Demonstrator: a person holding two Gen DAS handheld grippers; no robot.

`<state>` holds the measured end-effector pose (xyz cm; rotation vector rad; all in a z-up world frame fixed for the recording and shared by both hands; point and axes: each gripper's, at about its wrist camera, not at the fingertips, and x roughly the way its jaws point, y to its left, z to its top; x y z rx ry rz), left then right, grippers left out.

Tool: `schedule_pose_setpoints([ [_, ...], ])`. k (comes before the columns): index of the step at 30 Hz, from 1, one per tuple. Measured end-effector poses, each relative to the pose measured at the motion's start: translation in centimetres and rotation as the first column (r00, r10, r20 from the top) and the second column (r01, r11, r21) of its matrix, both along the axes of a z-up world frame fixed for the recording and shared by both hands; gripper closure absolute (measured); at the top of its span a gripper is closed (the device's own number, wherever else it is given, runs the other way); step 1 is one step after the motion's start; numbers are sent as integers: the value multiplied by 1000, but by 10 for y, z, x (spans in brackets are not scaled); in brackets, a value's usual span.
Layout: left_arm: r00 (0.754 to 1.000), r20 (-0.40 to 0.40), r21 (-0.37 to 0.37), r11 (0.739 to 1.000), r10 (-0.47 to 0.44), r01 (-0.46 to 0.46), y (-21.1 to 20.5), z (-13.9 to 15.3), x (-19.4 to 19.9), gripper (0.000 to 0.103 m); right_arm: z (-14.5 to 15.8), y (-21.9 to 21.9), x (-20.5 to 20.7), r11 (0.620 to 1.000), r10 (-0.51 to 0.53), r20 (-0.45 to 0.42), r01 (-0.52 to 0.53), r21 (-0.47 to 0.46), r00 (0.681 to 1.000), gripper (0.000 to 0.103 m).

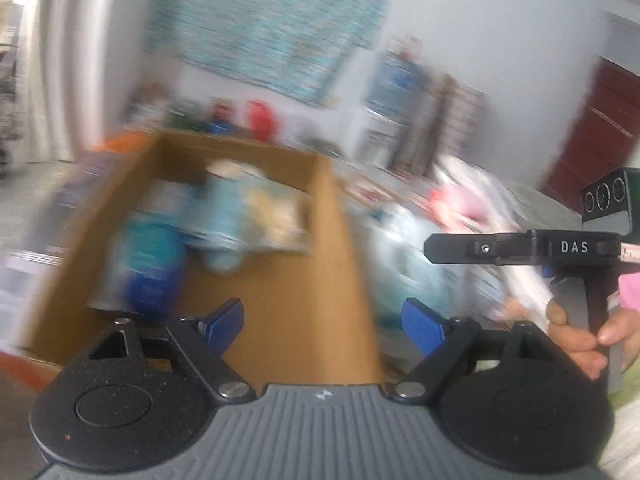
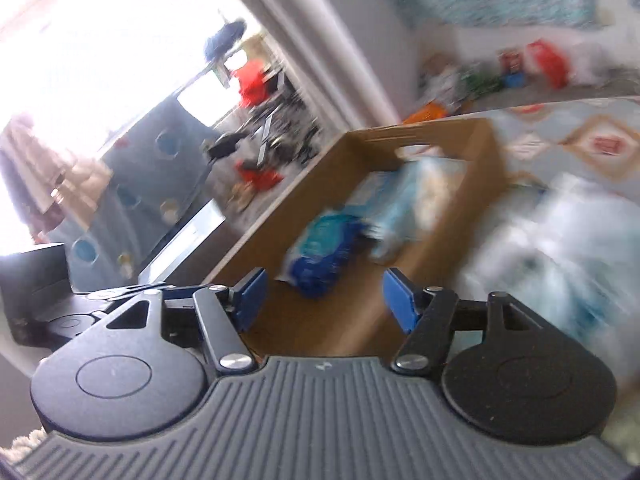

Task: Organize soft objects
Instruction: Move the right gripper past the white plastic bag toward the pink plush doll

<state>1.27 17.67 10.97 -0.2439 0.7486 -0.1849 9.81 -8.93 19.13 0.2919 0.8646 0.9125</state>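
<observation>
An open cardboard box [image 1: 336, 216] holds soft things: a blue and teal packet [image 1: 150, 264], a light blue soft toy [image 1: 226, 216] and a cream one [image 1: 276, 216]. My left gripper [image 1: 322, 326] is open and empty above the box's near end. The same box [image 2: 486, 160] shows in the right wrist view, with the blue packet [image 2: 320, 252] and the light blue toy [image 2: 404, 208] inside. My right gripper [image 2: 324, 300] is open and empty over the box's near end. Pale blue and white soft things [image 2: 560, 264] lie right of the box, blurred. The right gripper's body [image 1: 520, 248] shows in the left wrist view.
A patterned bed cover [image 2: 580, 140] lies under and beyond the box. Small toys [image 1: 256, 116] stand along the far wall. A red door [image 1: 600, 120] is at the right. A window and cluttered floor [image 2: 260, 128] are at the left. Both views are motion-blurred.
</observation>
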Motion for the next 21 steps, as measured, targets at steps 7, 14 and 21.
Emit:
schedule_pose_setpoints([
  [7,996,-53,80,993,-77,81,-76,-50,28,16,-57,-82,-54,974,-225,-25,226,22,974,36],
  [14,994,-79,166,982,-77,89,-101,-69,38,15,-125,-98,-69,941,-327,-116,334,48,938,33],
  [21,994,-77,169,981,-82,94,-100,-67,34,15,-137,-117,-64,925,-360,-171,375,65,917,31],
])
